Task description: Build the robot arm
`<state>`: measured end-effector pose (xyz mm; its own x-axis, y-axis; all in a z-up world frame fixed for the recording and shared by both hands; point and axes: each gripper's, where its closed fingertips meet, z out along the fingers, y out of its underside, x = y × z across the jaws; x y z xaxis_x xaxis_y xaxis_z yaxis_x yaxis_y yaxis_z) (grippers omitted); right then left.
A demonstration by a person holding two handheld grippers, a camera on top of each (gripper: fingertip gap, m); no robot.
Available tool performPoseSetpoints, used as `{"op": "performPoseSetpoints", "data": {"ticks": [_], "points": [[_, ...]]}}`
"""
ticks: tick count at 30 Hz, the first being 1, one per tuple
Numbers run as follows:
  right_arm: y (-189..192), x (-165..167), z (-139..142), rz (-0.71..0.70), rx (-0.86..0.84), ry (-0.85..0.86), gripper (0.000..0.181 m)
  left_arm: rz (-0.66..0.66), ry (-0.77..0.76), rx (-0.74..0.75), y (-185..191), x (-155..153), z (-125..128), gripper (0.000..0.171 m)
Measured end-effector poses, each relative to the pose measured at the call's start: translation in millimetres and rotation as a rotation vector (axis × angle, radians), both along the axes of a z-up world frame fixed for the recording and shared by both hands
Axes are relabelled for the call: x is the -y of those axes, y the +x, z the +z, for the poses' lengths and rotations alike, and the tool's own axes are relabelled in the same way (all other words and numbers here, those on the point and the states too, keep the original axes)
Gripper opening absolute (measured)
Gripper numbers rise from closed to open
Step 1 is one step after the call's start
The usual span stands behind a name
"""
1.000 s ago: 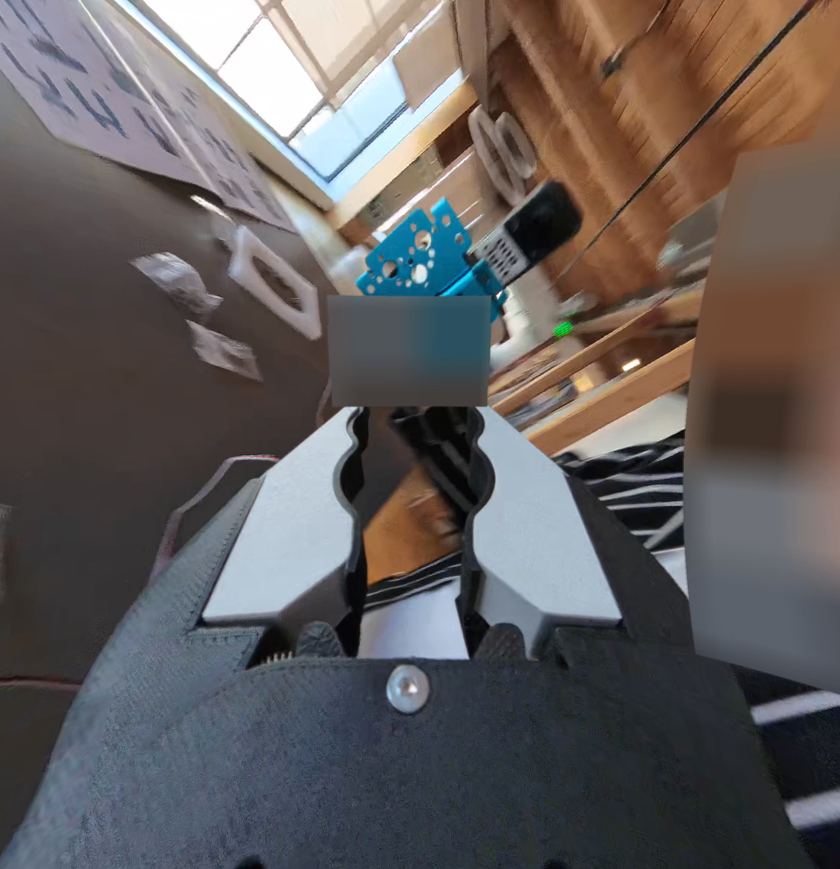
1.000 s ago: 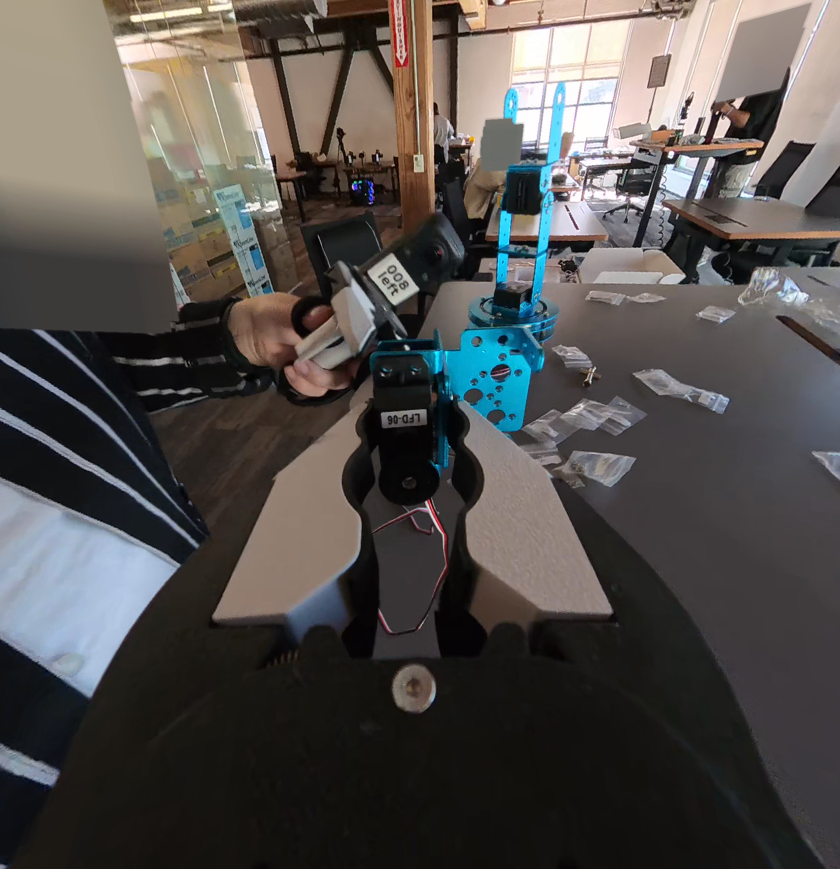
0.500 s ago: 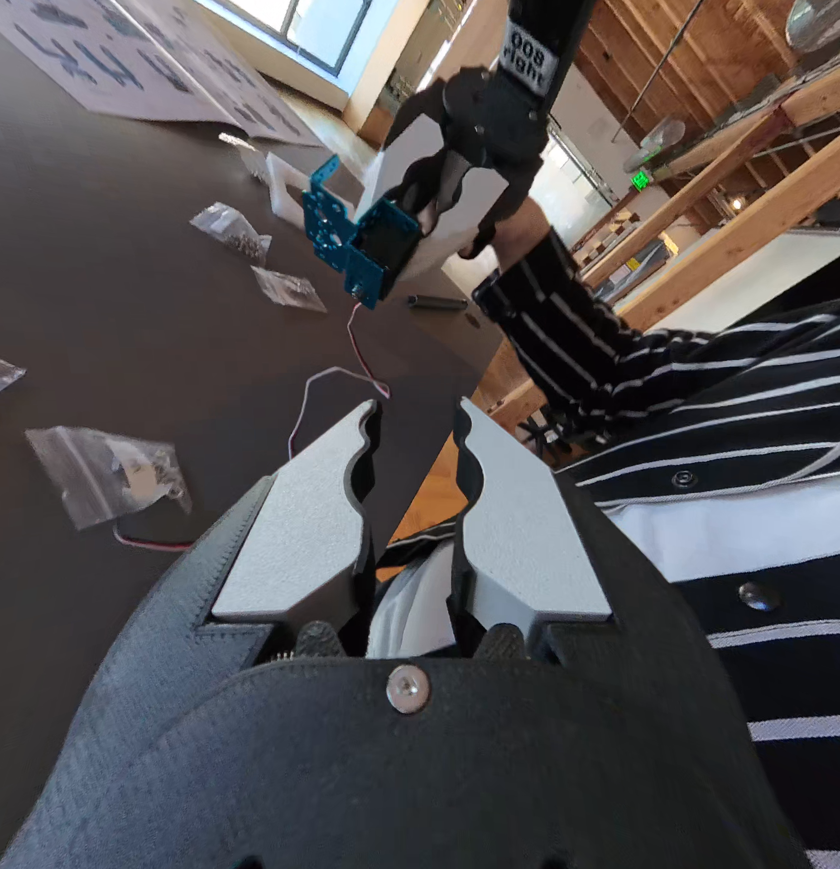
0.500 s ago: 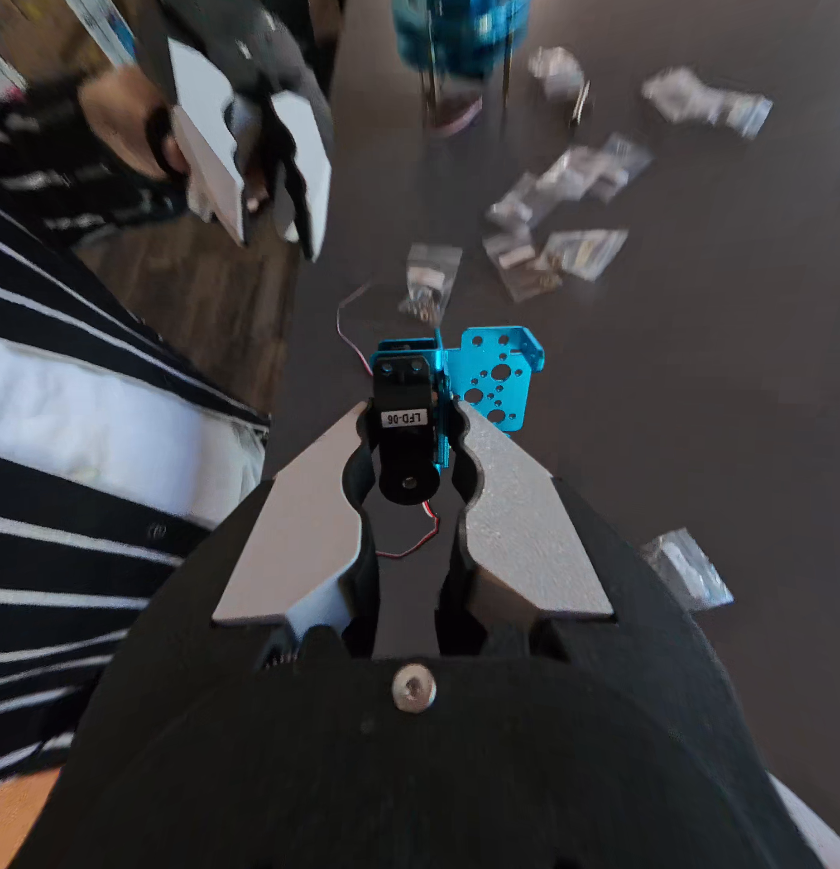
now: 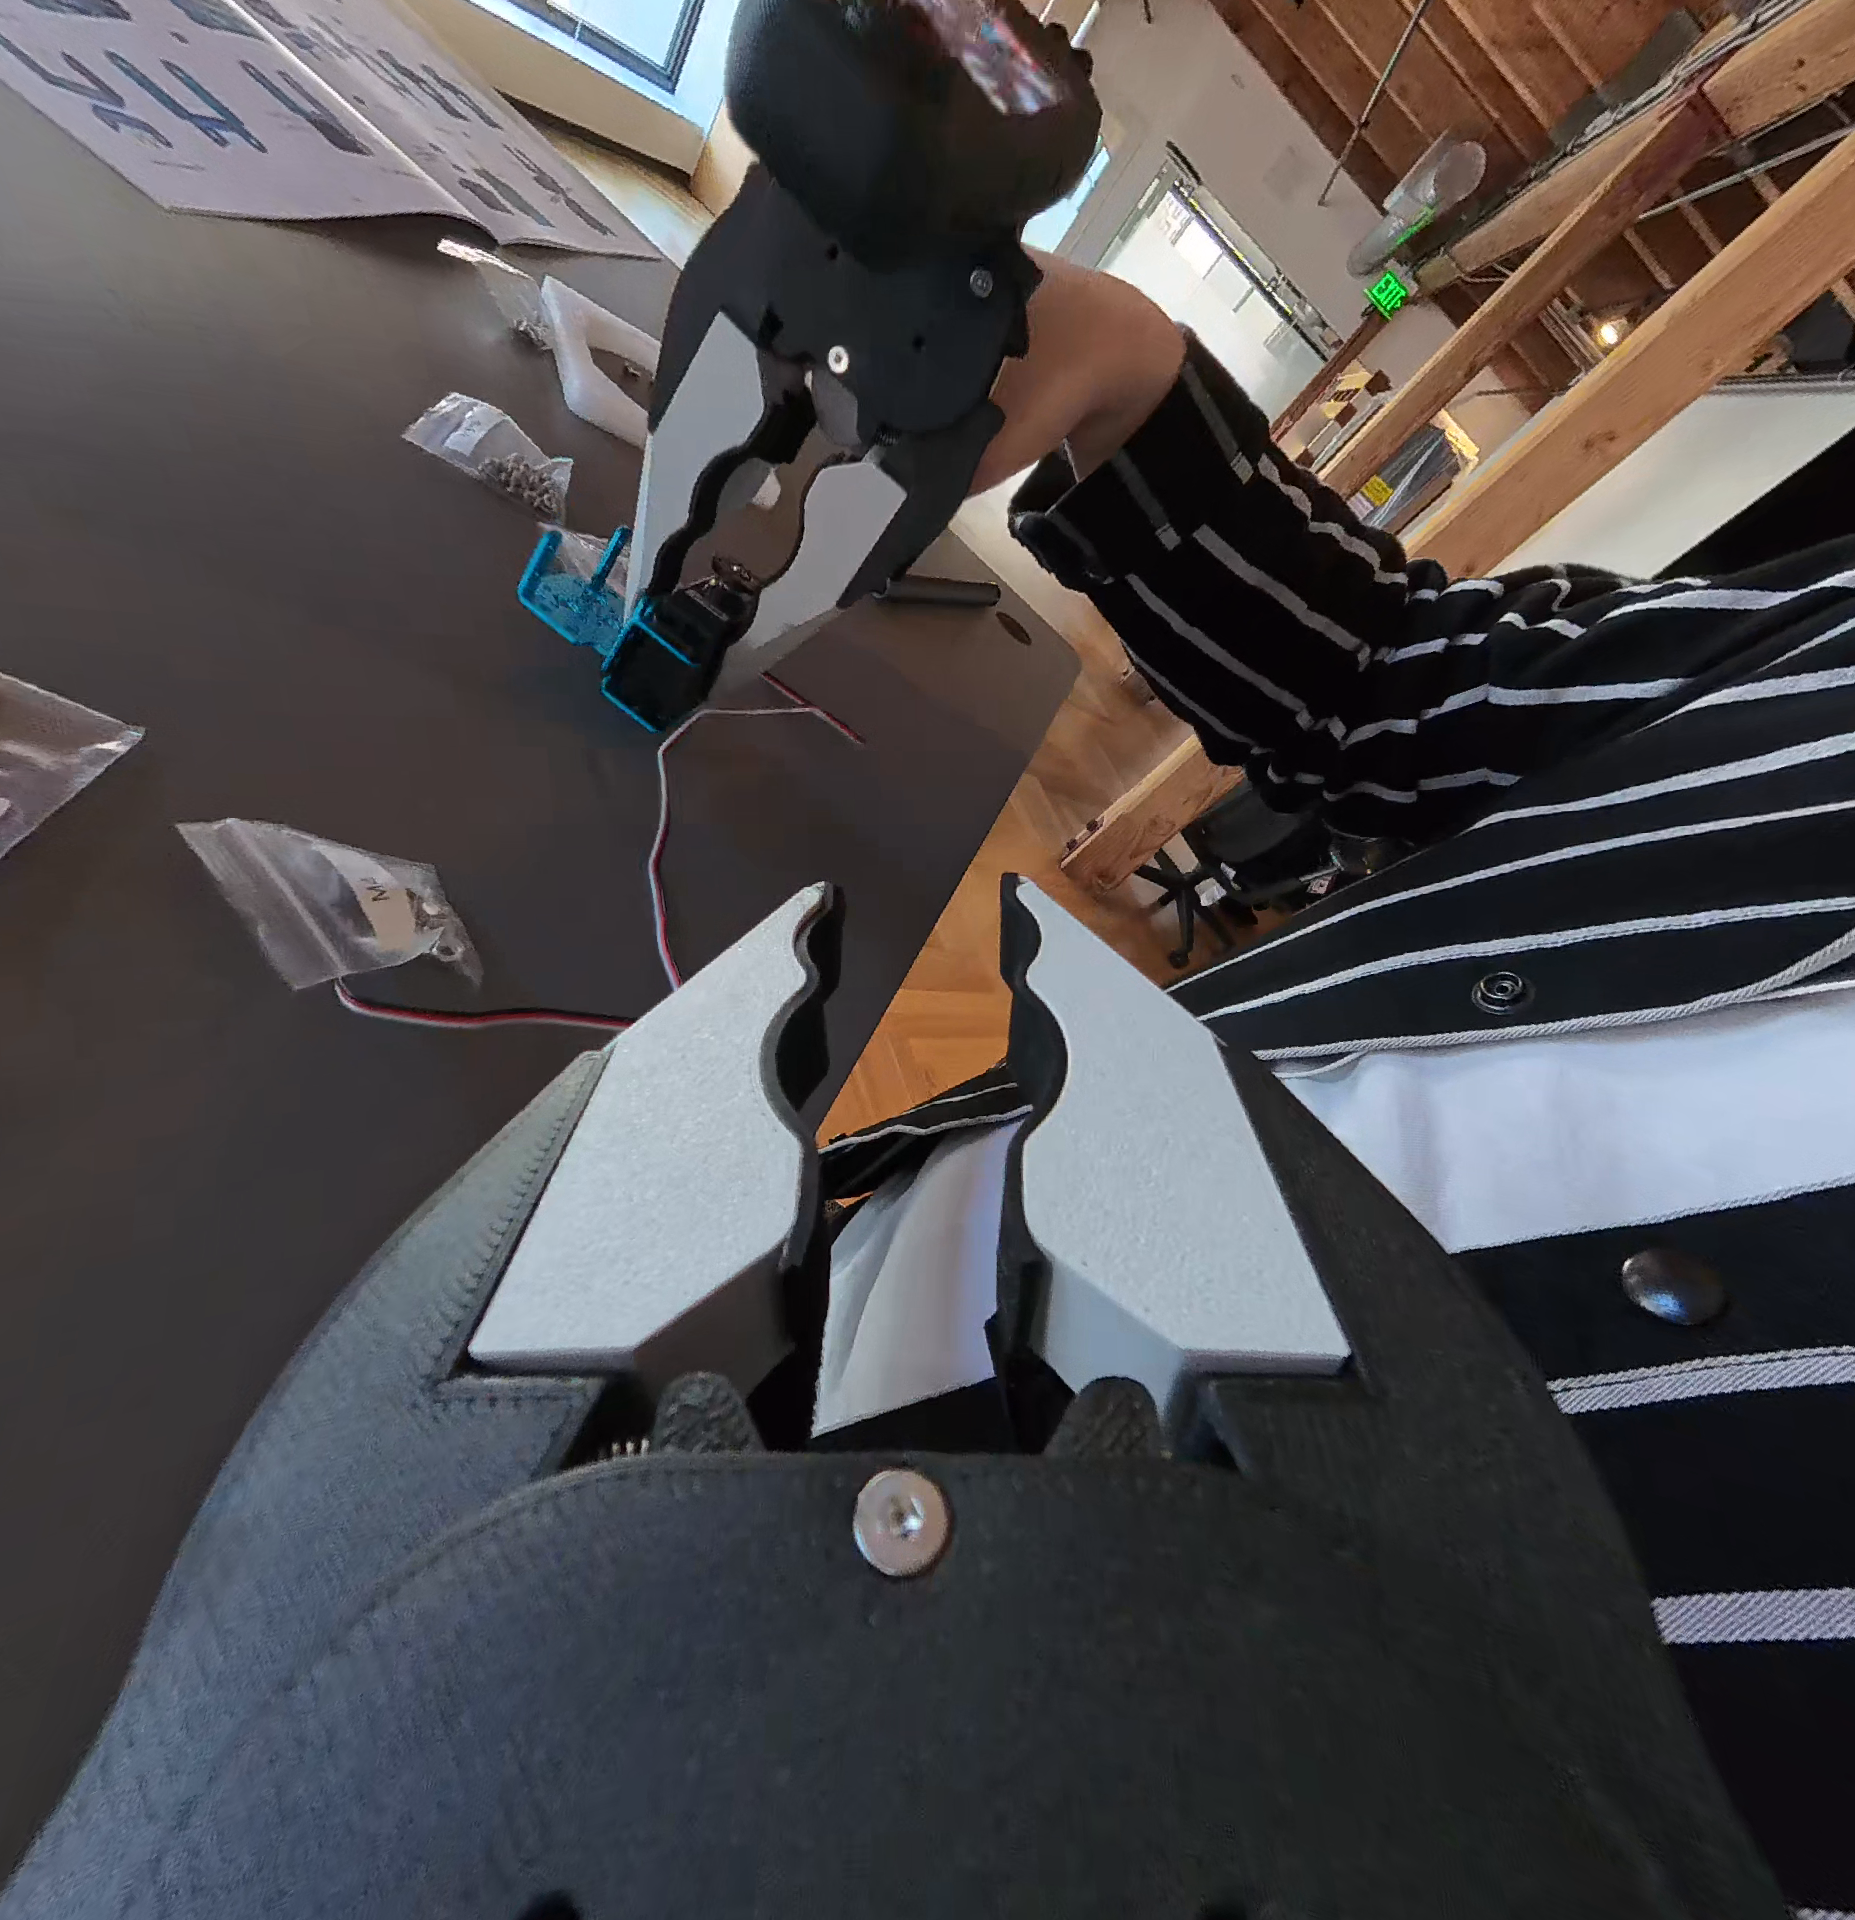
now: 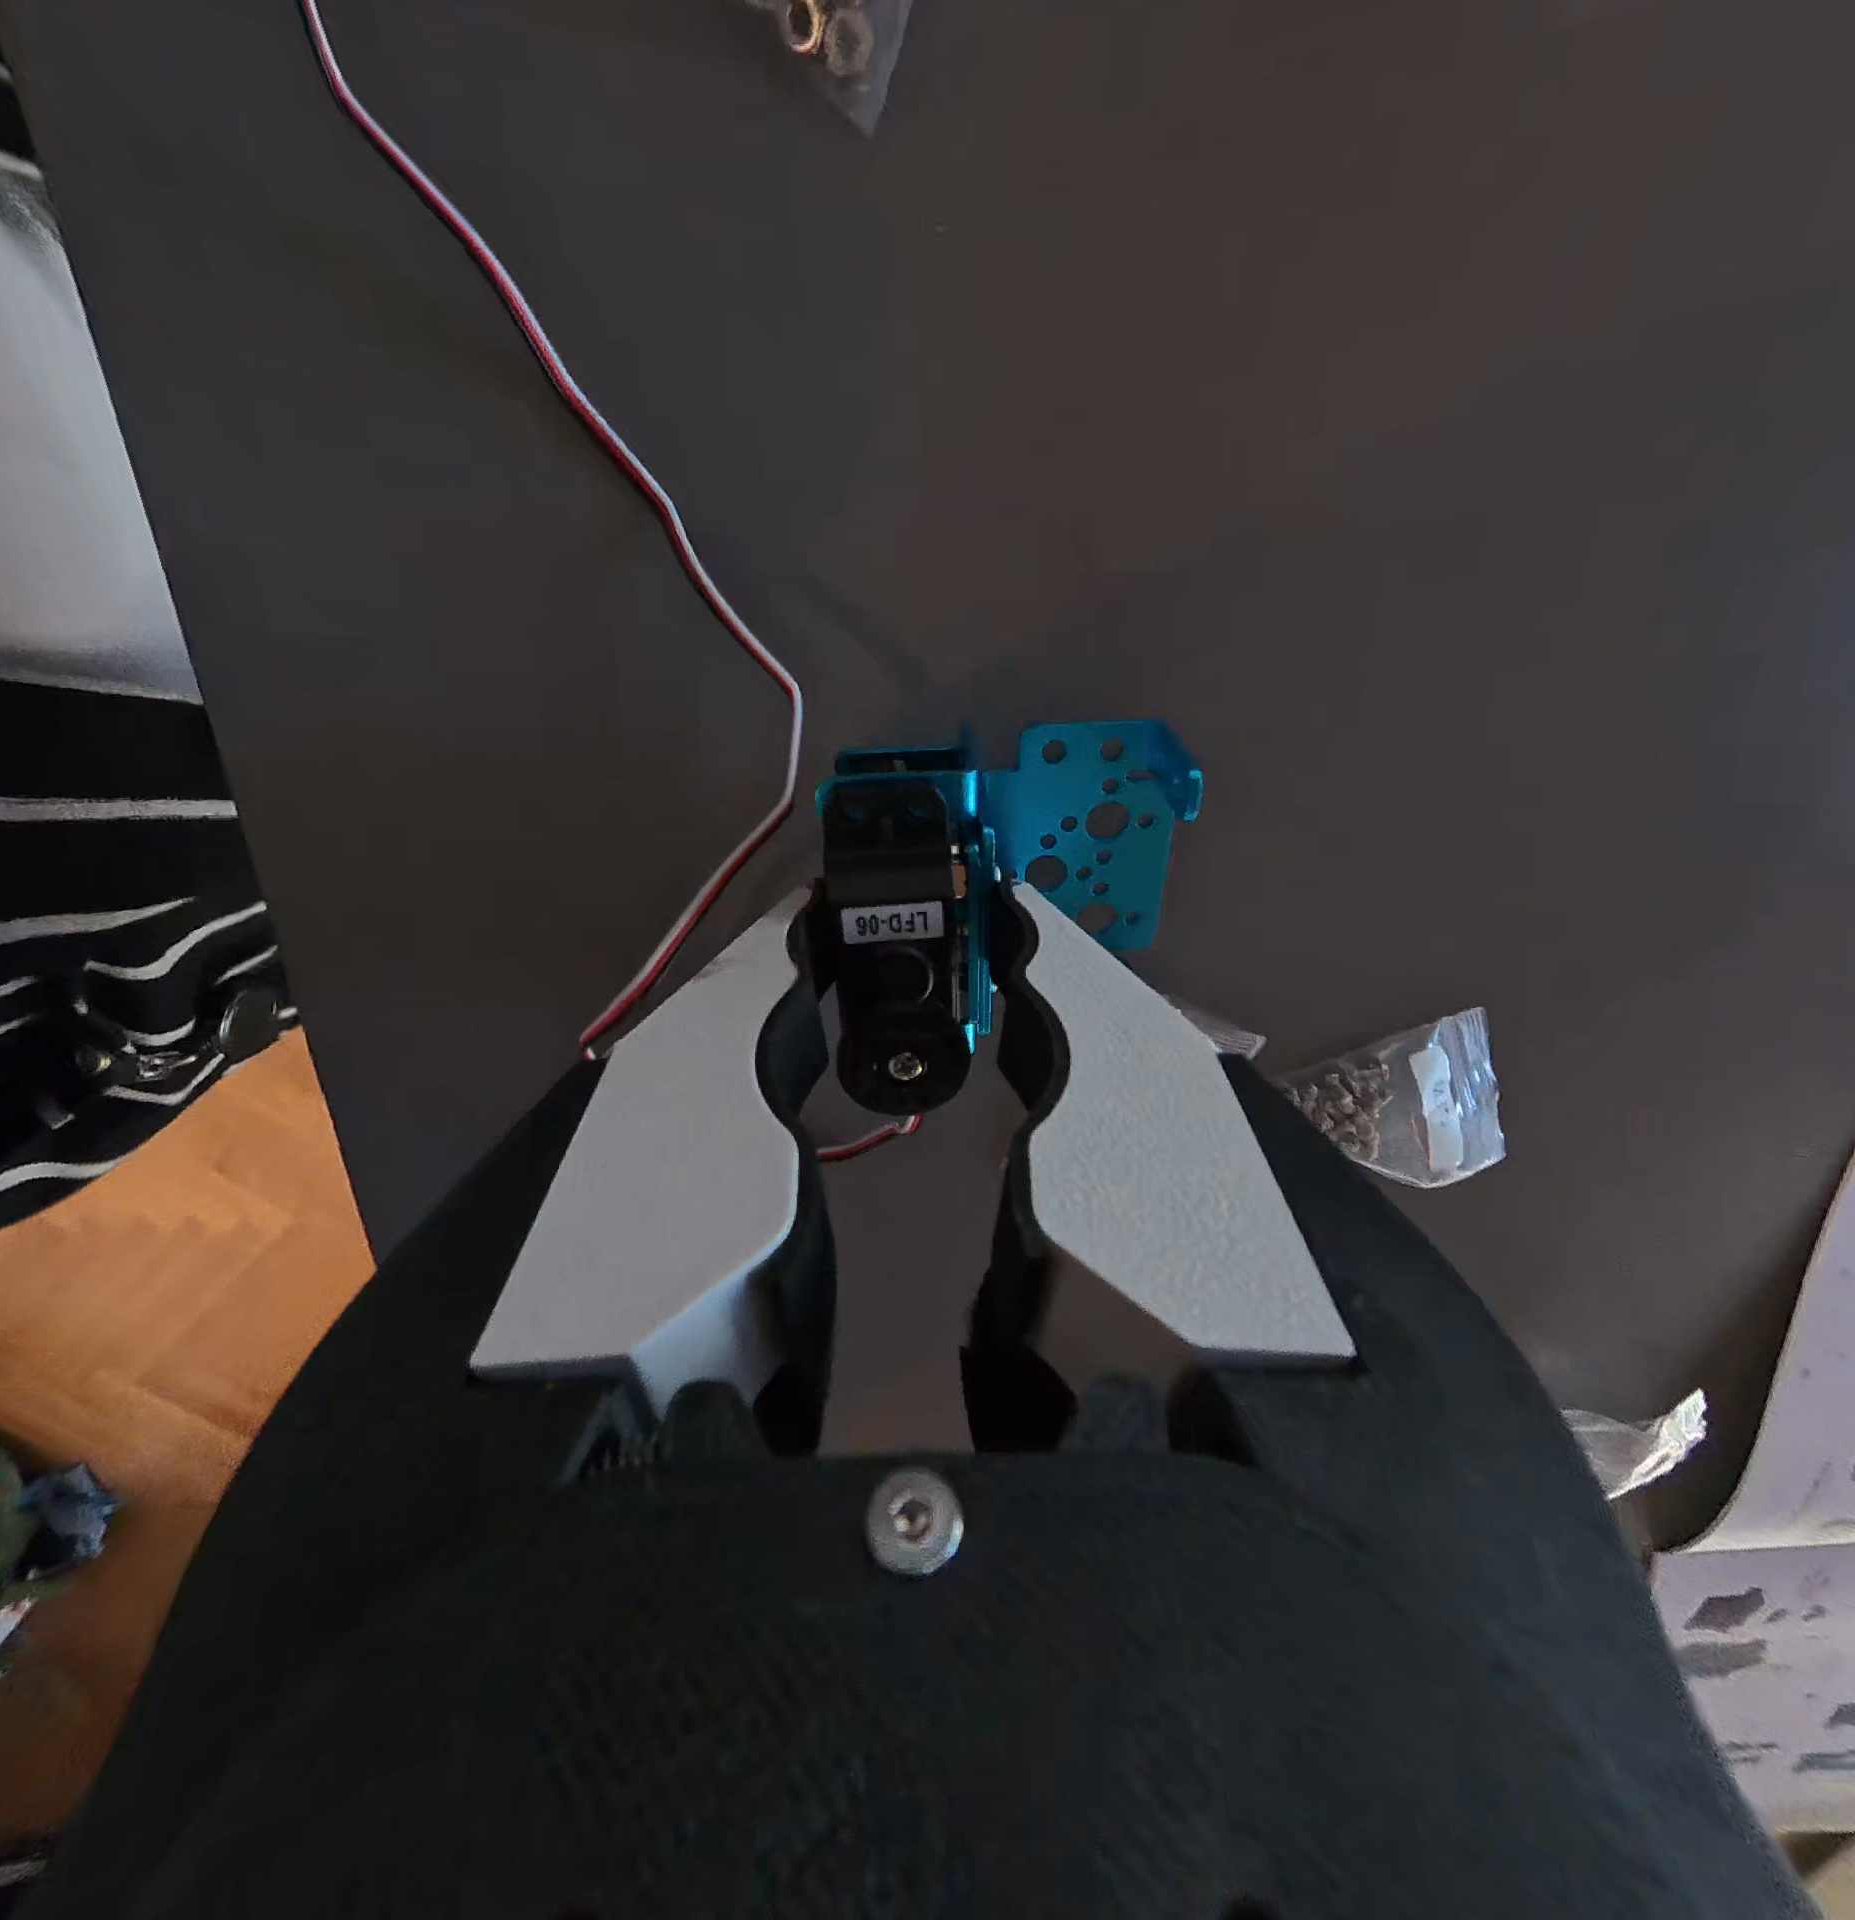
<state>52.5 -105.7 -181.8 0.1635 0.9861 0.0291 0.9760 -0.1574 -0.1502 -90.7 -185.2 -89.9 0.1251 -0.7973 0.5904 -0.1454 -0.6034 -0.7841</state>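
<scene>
Left gripper [image 5: 918, 914] empty, right gripper [image 5: 715, 613] clamping servo bracket [image 5: 648, 649]

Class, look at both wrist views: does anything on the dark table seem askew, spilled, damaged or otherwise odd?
Nothing spilled or broken. The servo's wire trails loose across the table and under a parts bag, while the right gripper clamps the servo.

Blue bracket [image 6: 1099, 831]: glossy anodised metal. Servo [image 6: 892, 966]: smooth black plastic. Desk [image 6: 1318, 416]: matt dark surface. Bags [image 5: 320, 904]: clear glossy plastic. Tool fingers [image 6: 1162, 1174]: matt, finely grained grey plastic.
</scene>
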Motion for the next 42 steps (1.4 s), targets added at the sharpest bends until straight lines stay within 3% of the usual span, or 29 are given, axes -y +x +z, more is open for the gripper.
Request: {"op": "performPoseSetpoints", "data": {"ticks": [16, 21, 26, 28, 31, 35, 37, 40, 42], "points": [[2, -8, -9, 0.038, 0.106, 0.114, 0.033, 0.016, 0.027, 0.031, 3, -9, 5, 0.028], [11, -10, 3, 0.027, -0.029, 0.176, 0.043, 0.056, 0.044, 0.021, 22, -13, 7, 0.028], [22, -2, 61, -0.049, -0.514, 0.307, 0.048, 0.123, 0.082, -0.01, 59, -19, 12, 0.029], [53, 7, 87, -0.11, -0.706, 0.371, 0.048, 0.166, 0.12, -0.012, 79, -23, 16, 0.029], [135, 23, 109, -0.217, -0.887, 0.454, 0.047, 0.283, 0.183, -0.009, 109, -35, 21, 0.03], [268, 29, 106, -0.407, -0.947, 0.512, 0.048, 0.467, 0.221, 0.116, 148, -49, 40, 0.031], [316, 20, 105, -0.529, -1.035, 0.501, 0.051, 0.563, 0.261, 0.136, 162, -54, 44, 0.031], [348, 3, 104, -0.609, -1.191, 0.425, 0.05, 0.701, 0.328, 0.086, 179, -56, 39, 0.031], [352, -10, 100, -0.588, -1.208, 0.436, 0.038, 0.771, 0.358, 0.046, 193, -55, 30, 0.031]]}}
